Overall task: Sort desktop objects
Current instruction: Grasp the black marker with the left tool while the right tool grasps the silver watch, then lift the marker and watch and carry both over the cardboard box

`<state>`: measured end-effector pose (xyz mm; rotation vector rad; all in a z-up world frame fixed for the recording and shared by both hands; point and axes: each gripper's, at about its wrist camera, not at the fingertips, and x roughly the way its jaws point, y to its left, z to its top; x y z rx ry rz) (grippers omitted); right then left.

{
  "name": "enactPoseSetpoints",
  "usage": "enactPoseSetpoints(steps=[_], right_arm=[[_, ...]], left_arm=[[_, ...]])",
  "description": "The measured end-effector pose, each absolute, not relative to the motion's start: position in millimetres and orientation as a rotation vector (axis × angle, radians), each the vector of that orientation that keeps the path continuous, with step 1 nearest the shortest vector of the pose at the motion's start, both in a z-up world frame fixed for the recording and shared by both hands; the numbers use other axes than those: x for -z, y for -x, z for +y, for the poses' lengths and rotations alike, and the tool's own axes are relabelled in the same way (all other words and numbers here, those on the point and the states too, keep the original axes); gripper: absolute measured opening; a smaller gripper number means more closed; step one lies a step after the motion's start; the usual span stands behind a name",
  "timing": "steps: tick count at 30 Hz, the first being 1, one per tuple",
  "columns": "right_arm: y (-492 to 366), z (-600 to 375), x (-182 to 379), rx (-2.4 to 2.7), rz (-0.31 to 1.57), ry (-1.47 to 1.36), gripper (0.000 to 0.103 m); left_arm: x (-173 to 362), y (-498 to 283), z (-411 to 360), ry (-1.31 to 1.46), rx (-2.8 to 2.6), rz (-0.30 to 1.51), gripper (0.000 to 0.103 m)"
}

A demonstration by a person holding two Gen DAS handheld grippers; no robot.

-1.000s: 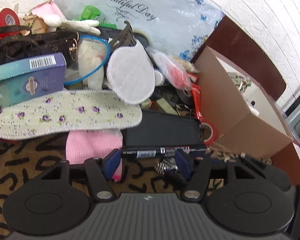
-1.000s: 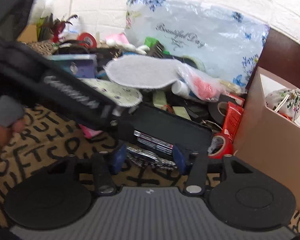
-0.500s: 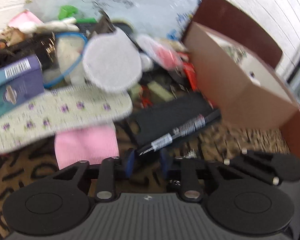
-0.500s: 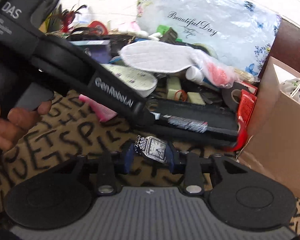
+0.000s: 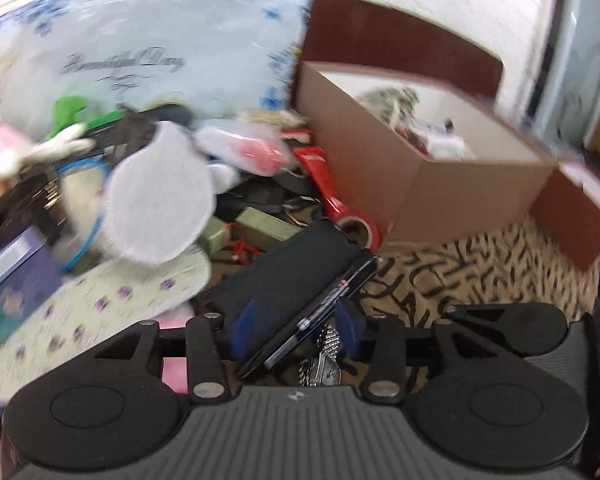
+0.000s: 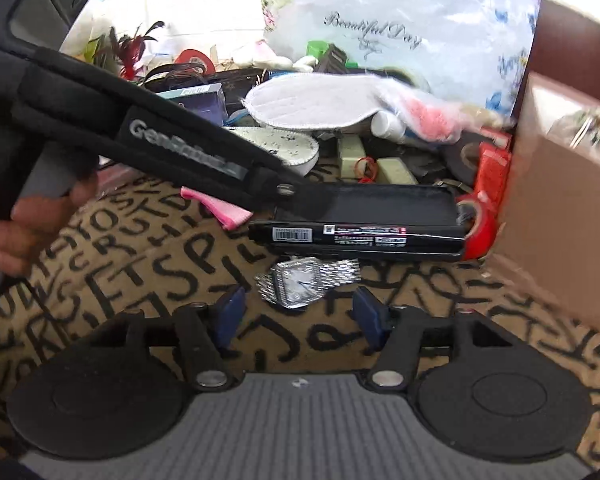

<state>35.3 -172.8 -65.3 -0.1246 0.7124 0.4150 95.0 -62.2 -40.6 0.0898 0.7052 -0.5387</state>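
A flat black box (image 5: 284,280) with white labels on its side lies slanted on the lettered cloth. Its near end sits between the pads of my left gripper (image 5: 294,328); those jaws are opening, and a gap shows at the right pad. In the right wrist view the same box (image 6: 356,236) lies across the middle, with the left tool reaching over it. A silver watch (image 6: 300,280) rests on the cloth just ahead of my right gripper (image 6: 298,316), whose jaws are opening with nothing between them. The watch (image 5: 324,364) also shows under the left tool.
A brown cardboard box (image 5: 440,184) with items inside stands to the right, a red tape roll (image 5: 356,228) against it. A heap with a white insole (image 5: 156,200), a floral insole (image 5: 100,304) and a printed plastic bag (image 5: 160,52) fills the back. A hand (image 6: 32,224) grips the left tool.
My right gripper closed on the watch, then let it go; it now lies on the cloth. My left gripper pinched the black box's end, rolled, shifted right, and has loosened.
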Motion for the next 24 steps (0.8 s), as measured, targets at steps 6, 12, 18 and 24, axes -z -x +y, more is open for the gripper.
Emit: enactPoseSetpoints(steps=[6, 12, 18, 24], right_arm=[[-41.1, -165.9, 69.5, -0.355, 0.702, 0.122, 0.05], [-28.1, -188.4, 64.5, -0.354, 0.727, 0.116, 0.019], [-15.4, -208.8, 61.3, -0.318, 0.743, 0.106, 0.014], [-8.4, -215.0, 62.7, -0.31, 0.735, 0.115, 0.014]], left_arm=[[58.6, -118.0, -86.1, -0.196, 0.56, 0.771, 0.046], [60.6, -118.0, -91.9, -0.235, 0.602, 0.778, 0.021], [56.4, -109.2, -81.9, -0.168, 0.537, 0.79, 0.013], [47.8, -81.9, -66.3, -0.092, 0.566, 0.854, 0.014]])
